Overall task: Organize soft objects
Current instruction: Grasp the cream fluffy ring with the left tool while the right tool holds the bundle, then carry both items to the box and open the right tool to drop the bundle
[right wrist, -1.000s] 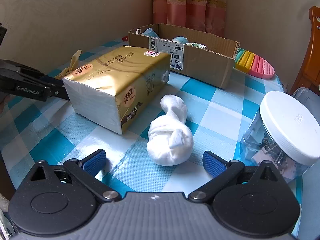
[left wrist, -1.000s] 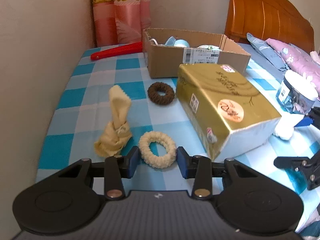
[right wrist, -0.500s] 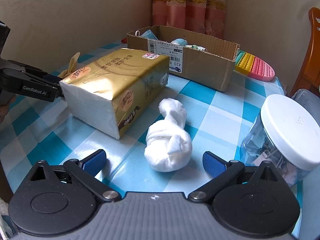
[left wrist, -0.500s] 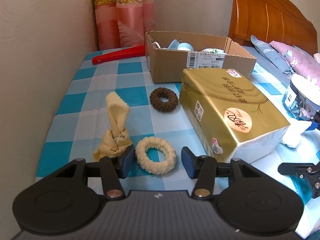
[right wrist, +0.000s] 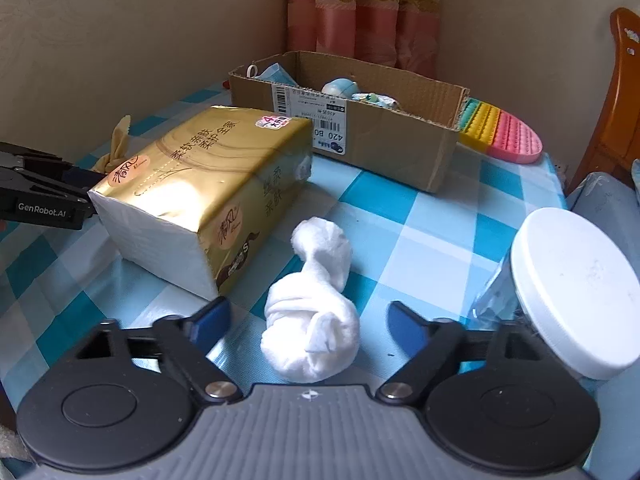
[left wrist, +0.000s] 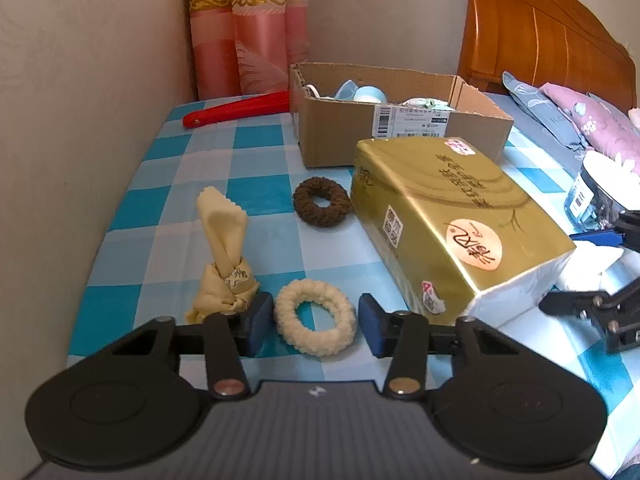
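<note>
Checkered tablecloth (left wrist: 260, 152), cream scrunchie (left wrist: 315, 322) between fingers (left wrist: 256, 322)

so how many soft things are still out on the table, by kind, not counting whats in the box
Scrunchies: 2, the cream scrunchie and the brown scrunchie
Knotted cloths: 2, the yellow knotted cloth and the white knotted cloth
Tissue packs: 1, the gold tissue pack
Total: 5
</note>
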`<state>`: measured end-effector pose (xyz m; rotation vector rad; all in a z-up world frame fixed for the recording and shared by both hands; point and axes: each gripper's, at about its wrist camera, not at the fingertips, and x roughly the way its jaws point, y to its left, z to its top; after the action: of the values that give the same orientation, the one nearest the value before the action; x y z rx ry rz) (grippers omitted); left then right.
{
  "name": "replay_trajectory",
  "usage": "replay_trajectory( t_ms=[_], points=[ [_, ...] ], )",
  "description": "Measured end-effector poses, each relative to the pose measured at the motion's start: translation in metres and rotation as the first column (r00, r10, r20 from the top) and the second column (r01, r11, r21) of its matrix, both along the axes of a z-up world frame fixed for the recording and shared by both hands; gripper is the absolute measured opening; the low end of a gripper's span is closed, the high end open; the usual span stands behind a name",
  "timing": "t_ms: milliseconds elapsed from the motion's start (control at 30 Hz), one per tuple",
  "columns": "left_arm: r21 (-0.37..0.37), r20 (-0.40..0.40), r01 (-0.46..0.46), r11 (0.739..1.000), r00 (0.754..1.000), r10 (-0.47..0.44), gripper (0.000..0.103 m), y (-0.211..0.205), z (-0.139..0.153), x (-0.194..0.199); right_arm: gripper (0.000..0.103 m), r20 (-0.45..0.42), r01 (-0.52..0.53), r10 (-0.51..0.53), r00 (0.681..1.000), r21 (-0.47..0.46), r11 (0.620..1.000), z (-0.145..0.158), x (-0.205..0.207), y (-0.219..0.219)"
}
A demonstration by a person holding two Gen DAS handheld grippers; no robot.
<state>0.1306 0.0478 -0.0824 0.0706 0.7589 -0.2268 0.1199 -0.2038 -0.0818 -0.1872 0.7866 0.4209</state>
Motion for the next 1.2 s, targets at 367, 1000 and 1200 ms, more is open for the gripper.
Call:
replay_trajectory(
  t_ms=[367,1000,1200],
  points=[
    [0.0,-0.004,0.025,1.0,1.0,-0.025,0.038,-0.003,0.009,-0.014,0.049,-0.009,0.033,-0.032,0.999,0.032,0.999,0.014,-0.012,-0.007],
    [-0.022,0.051,0.066,0.998,0.997,-0.065,0.038,-0.013,0.054,-0.049,0.048,0.159,0.018,-0.025,0.987,0.045,0.999,0.094,0.011,-0.013],
    [-0.026,0.066,0.046,0.999,0.997,-0.044,0.038,-0.012,0.059,-0.049,0.048,0.197,0.063,-0.066,0.978,0.025,0.998,0.11,0.077,-0.009]
  ],
)
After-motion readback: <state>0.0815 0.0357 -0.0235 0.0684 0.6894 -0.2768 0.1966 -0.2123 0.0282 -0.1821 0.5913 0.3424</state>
